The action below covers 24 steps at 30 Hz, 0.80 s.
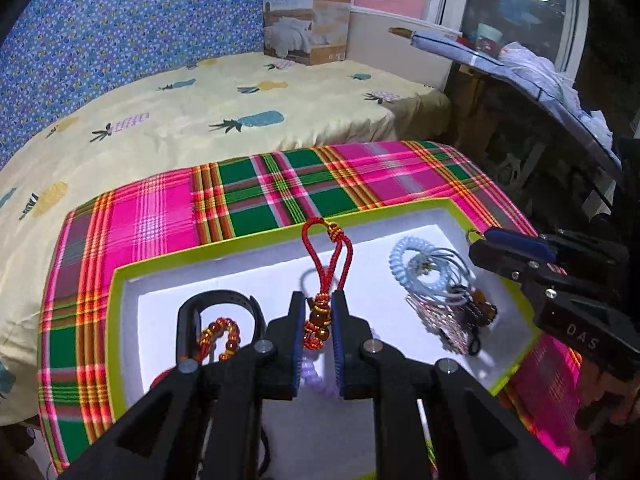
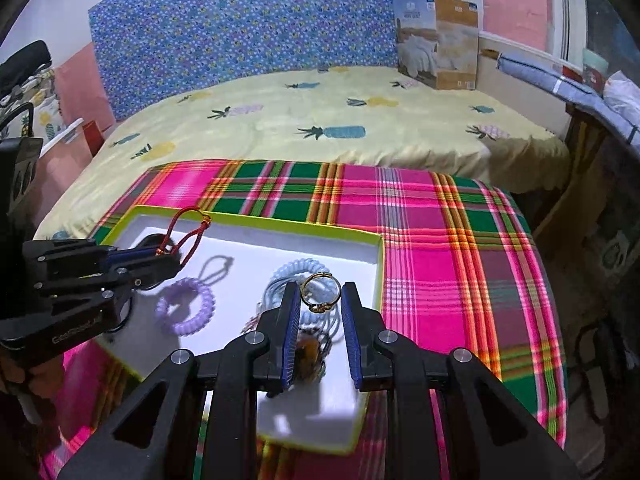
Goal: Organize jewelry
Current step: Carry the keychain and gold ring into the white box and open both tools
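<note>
Left tongs gripped red cord charm, lifted over the white tray. Right tongs pinched gold ring above tray's right end, over blue coil hair ties. Purple coil lay mid-tray.

Bench: draped in pink-and-green plaid cloth.
On the cloth: shallow white tray with lime-green rim.
Bed: just behind the bench, under a yellow pineapple-print sheet.
On the bed: bedding box against the wall.
</note>
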Each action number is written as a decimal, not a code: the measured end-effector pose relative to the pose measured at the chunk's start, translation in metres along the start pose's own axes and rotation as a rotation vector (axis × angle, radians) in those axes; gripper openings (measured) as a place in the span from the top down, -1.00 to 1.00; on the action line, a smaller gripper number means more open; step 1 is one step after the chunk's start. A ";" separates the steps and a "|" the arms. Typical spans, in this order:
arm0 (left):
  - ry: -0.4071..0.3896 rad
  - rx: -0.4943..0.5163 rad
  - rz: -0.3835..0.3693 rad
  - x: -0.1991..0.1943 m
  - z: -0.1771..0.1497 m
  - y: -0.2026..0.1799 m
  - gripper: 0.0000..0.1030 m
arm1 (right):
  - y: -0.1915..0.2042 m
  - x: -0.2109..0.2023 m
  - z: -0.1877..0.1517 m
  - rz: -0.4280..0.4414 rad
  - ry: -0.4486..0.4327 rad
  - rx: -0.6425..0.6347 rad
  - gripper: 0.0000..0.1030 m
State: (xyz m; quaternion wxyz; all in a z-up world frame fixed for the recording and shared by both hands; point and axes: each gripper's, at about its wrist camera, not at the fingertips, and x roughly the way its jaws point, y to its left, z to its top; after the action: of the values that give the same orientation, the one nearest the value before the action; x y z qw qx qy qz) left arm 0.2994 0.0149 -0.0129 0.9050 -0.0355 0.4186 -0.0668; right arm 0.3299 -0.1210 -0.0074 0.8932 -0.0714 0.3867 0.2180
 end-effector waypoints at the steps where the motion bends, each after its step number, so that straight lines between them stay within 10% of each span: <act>1: 0.006 -0.003 -0.002 0.003 0.001 0.001 0.74 | 0.000 0.004 0.002 -0.001 0.006 -0.001 0.58; 24: 0.045 0.011 -0.019 0.021 0.004 -0.003 0.68 | -0.006 0.041 0.011 -0.004 0.083 0.015 0.45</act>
State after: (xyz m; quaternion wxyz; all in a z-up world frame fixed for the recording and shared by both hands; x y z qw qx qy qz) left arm 0.3151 0.0087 -0.0259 0.8949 -0.0328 0.4382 -0.0783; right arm 0.3646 -0.1097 -0.0291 0.8773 -0.0748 0.4249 0.2100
